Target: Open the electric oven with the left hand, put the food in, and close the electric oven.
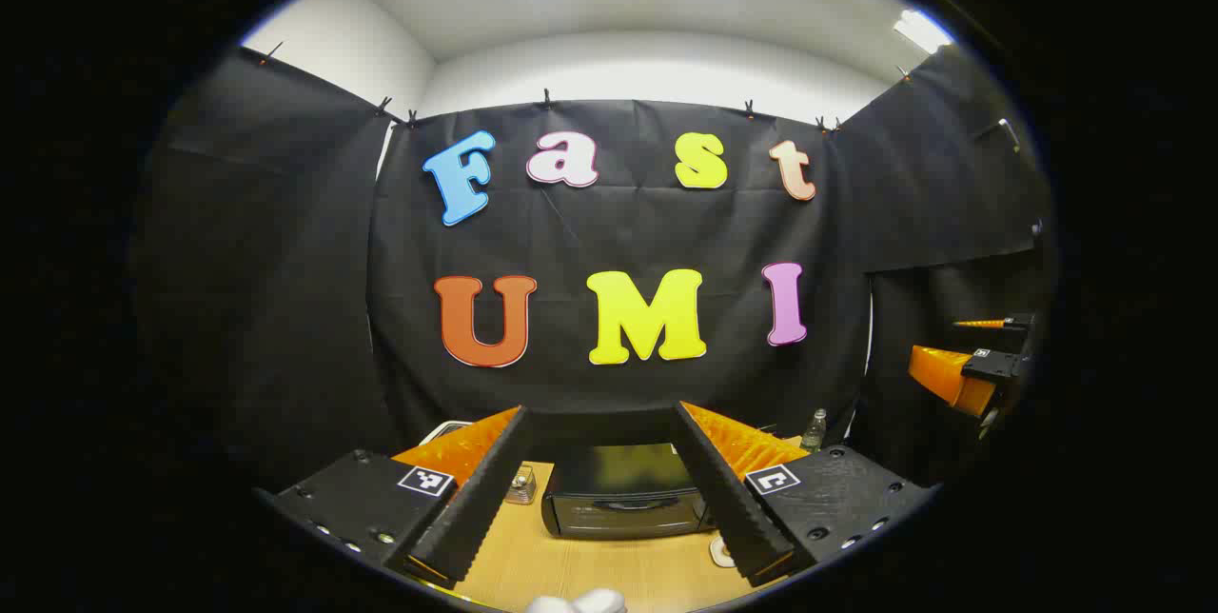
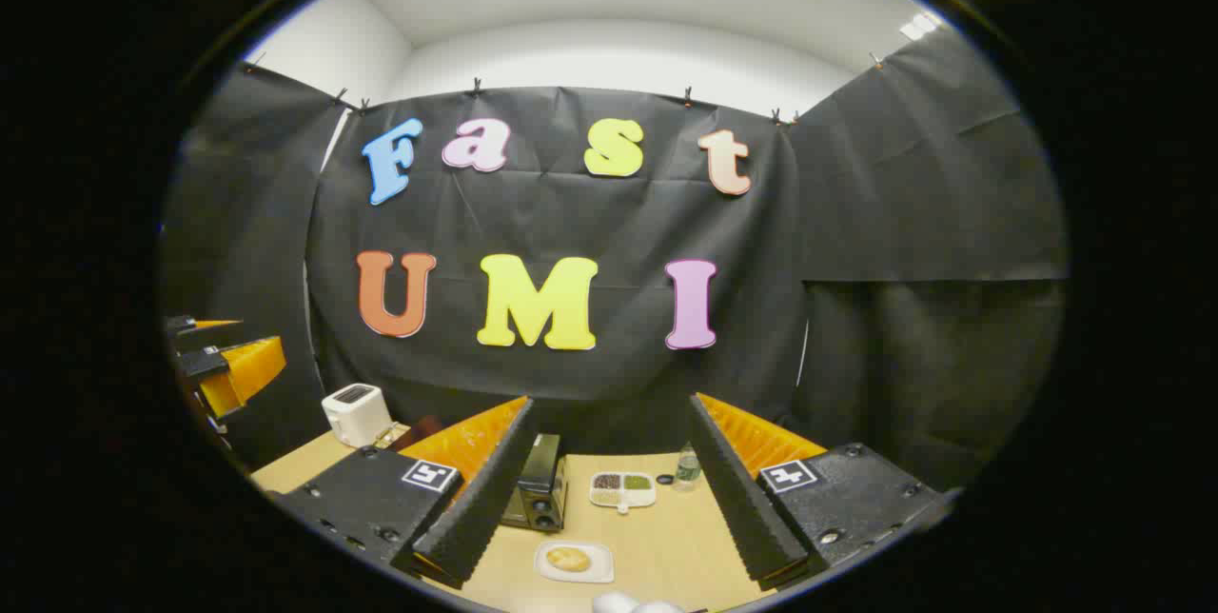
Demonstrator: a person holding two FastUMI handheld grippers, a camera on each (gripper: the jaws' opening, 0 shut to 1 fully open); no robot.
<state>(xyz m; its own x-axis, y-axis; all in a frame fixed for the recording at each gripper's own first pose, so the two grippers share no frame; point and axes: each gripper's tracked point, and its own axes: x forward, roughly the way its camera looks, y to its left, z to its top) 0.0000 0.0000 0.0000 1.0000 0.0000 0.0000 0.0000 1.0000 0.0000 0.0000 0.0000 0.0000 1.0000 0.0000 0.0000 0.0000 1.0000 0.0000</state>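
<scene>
Your left gripper holds its fingers apart above the desk, framing the closed electric oven near the desk's far edge. Your right gripper also has its fingers apart; the food lies on a plate at the near edge.

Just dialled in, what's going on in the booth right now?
Nothing is held yet. The left gripper hangs open above the table, facing the closed electric oven. The right gripper is open too, above the food lying on its white plate. A toaster stands at the table's far left.
</scene>
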